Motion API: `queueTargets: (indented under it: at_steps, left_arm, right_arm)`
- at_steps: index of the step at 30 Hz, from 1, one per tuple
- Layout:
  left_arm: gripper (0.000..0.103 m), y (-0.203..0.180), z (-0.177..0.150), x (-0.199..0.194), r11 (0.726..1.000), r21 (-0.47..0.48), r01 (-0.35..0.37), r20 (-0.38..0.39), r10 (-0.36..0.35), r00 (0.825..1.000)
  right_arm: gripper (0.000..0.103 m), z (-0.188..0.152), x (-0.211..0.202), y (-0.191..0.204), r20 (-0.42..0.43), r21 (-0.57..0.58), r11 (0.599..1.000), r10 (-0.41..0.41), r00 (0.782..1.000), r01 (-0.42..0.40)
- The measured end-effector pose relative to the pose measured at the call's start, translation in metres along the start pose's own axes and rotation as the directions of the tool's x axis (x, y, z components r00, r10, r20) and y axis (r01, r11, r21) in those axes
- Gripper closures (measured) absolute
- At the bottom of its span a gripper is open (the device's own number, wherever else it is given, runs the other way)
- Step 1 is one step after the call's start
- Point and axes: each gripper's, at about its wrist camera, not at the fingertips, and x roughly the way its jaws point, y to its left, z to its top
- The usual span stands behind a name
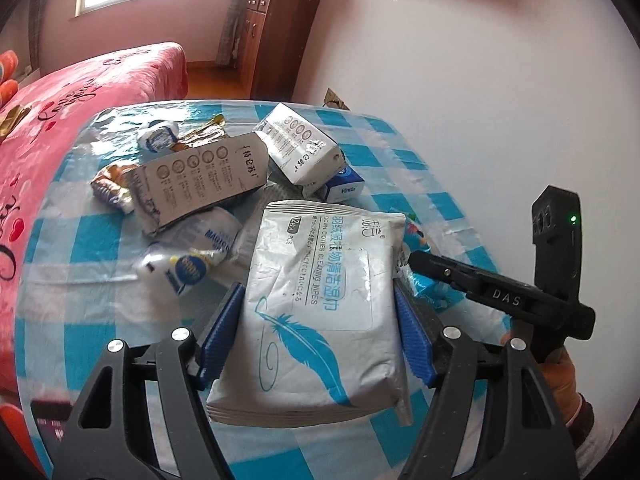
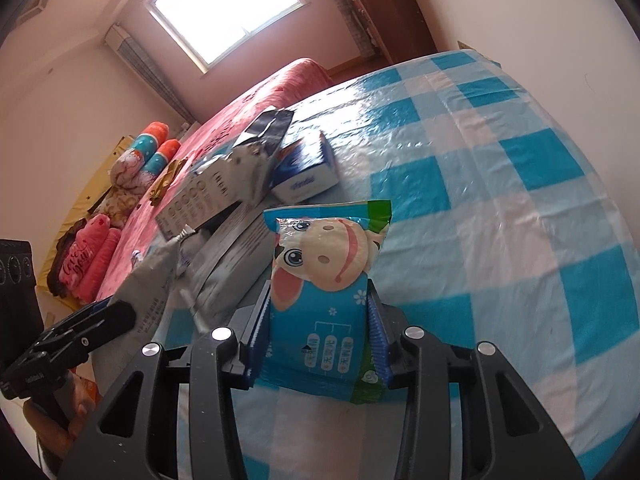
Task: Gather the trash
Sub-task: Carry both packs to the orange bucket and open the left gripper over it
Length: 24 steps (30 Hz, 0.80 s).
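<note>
The white wipes pack [image 1: 316,308] points up the frame, pinched by the left claw [image 1: 320,320]. The right claw [image 2: 318,332] pinches the upright blue cow pack [image 2: 324,280].

So I've got the wipes pack [image 1: 316,312] between my left gripper [image 1: 320,328] pads, the cartoon packet [image 2: 324,300] in my right gripper [image 2: 318,340], the trash pile [image 1: 200,184] behind both on the table [image 1: 420,184], bed [image 1: 80,92] further left.

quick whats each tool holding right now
left tool: closed on the wipes pack
right tool: closed on the cartoon packet
</note>
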Motion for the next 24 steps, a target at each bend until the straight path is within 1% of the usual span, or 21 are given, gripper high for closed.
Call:
queueTargets:
  at_steps: [7,14,19,22,24]
  left_arm:
    - [0.031,0.010,-0.021,-0.033,0.999,-0.041,-0.001,0.046,0.003,0.999]
    - [0.031,0.029,-0.047,-0.069,0.995,-0.097,-0.022,0.088,0.031,0.996]
    - [0.031,0.045,-0.065,-0.097,0.990,-0.132,-0.053,0.122,0.069,0.990]
    - [0.031,0.056,-0.077,-0.118,0.984,-0.157,-0.086,0.149,0.110,0.983]
    - [0.031,0.068,-0.086,-0.135,0.976,-0.191,-0.101,0.171,0.135,0.976]
  right_arm:
    - [0.060,-0.018,-0.011,0.018,-0.023,-0.009,0.999,0.044,0.999,-0.044]
    - [0.060,-0.027,-0.016,0.043,-0.052,-0.037,0.995,0.088,0.995,-0.090]
    - [0.059,-0.033,-0.016,0.070,-0.082,-0.080,0.988,0.125,0.989,-0.131]
    - [0.060,-0.035,-0.016,0.093,-0.104,-0.116,0.979,0.156,0.982,-0.168]
    - [0.060,-0.037,-0.015,0.112,-0.123,-0.151,0.969,0.176,0.977,-0.194]
